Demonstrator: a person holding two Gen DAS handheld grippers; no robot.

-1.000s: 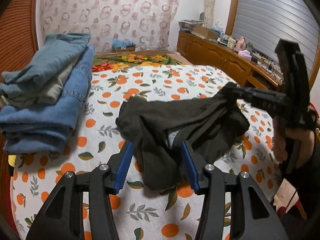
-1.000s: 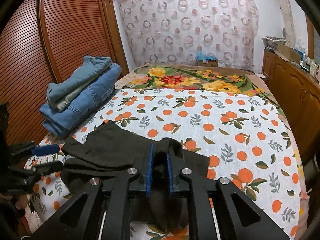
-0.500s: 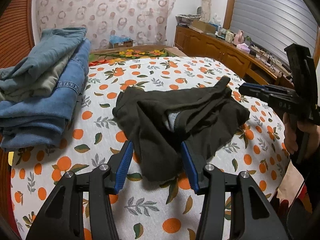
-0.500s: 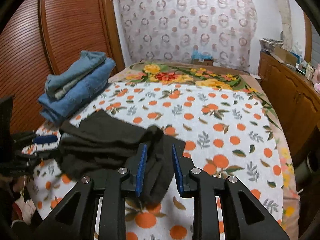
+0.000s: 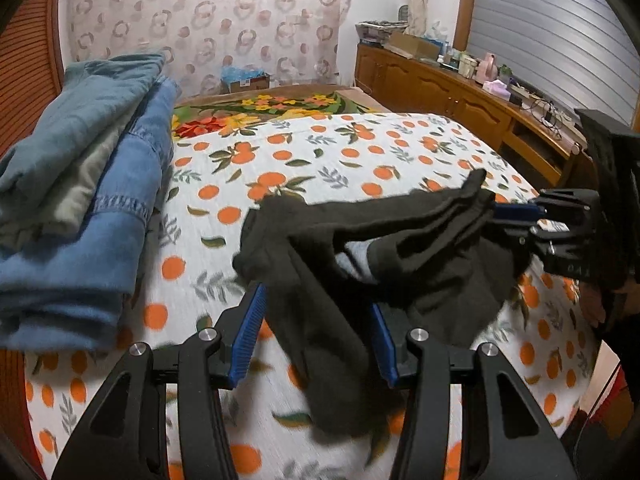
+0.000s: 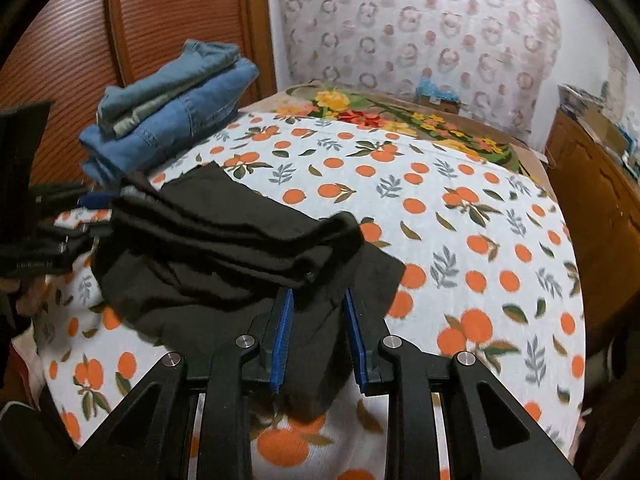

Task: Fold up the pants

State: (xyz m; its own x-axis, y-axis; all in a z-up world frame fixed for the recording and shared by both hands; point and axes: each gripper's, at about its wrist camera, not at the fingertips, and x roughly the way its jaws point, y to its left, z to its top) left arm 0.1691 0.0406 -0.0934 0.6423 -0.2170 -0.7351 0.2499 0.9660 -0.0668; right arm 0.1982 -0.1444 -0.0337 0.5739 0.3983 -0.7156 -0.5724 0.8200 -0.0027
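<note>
- Both blue-padded black grippers, left [image 5: 318,334] and right [image 6: 318,334], stand spread with cloth lying loose between the pads, neither clamped.
- Crumpled black fabric pants [image 6: 224,248] lie near the front edge of the orange-print bedsheet [image 6: 460,216].
- Risk: closing on one layer only would pull the bundle apart.

Black pants [image 5: 400,264] on an orange-print white sheet [image 5: 320,152] — blue denim stack [image 5: 88,184] beside.
</note>
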